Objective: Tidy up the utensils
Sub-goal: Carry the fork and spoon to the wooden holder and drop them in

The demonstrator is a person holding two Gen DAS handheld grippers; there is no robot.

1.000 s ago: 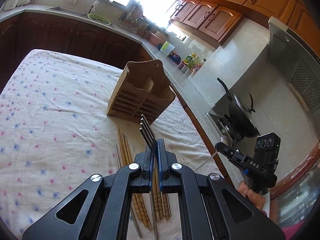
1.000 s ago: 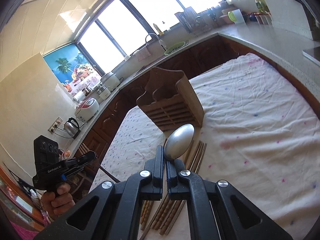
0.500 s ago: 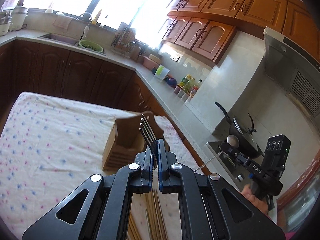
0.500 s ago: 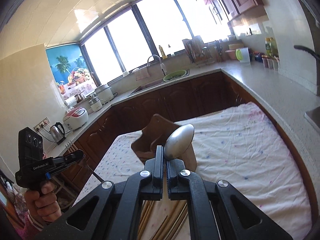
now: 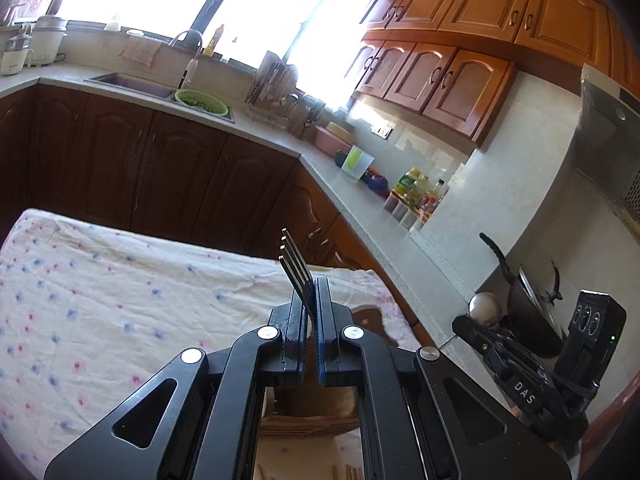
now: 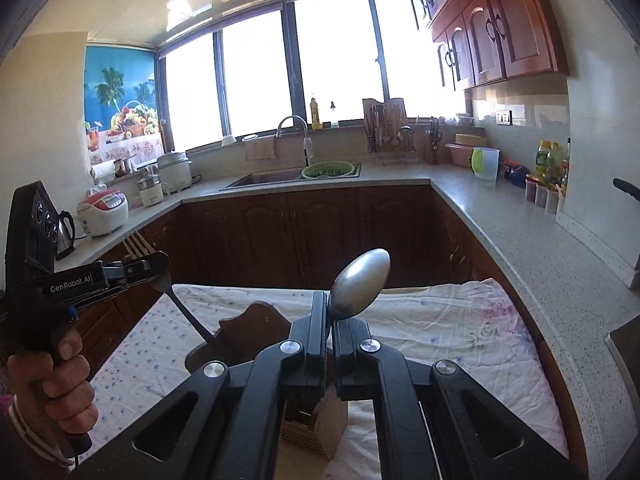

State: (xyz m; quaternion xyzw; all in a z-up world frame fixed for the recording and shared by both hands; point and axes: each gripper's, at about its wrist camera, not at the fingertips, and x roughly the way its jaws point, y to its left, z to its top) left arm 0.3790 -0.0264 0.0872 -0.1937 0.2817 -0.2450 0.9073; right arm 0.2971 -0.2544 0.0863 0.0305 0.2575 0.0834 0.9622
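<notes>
Change since the earlier frames: both grippers had come forward over the table, so the wooden slatted utensil holder, formerly well ahead, lay directly under the jaws, and the loose wooden chopsticks had slipped almost out of view at the near edge.

Item, left gripper: jaws narrow, clamped on the neck of a dark steel four-tined fork, tines up and leaning far-left. In the right wrist view its handle slanted down to the right, its tip at or just over the holder's left lobe; contact could not be told.

Item, right gripper: jaws narrow, clamped just below the bowl of a dull grey metal spoon, bowl upward and tilted right; the handle below was hidden by the gripper body.

Handling, as judged: both pieces stiff, light, smooth metal, liable to pivot or slide in the pads; the grip at the neck looked sound, leaving the handle free to enter a compartment first. Not fragile.

Item, holder: upright on the white flower-printed cloth covering the table, near and central; light wood, likely to shift if knocked sideways.

Surroundings: grey stone counter far and right.
</notes>
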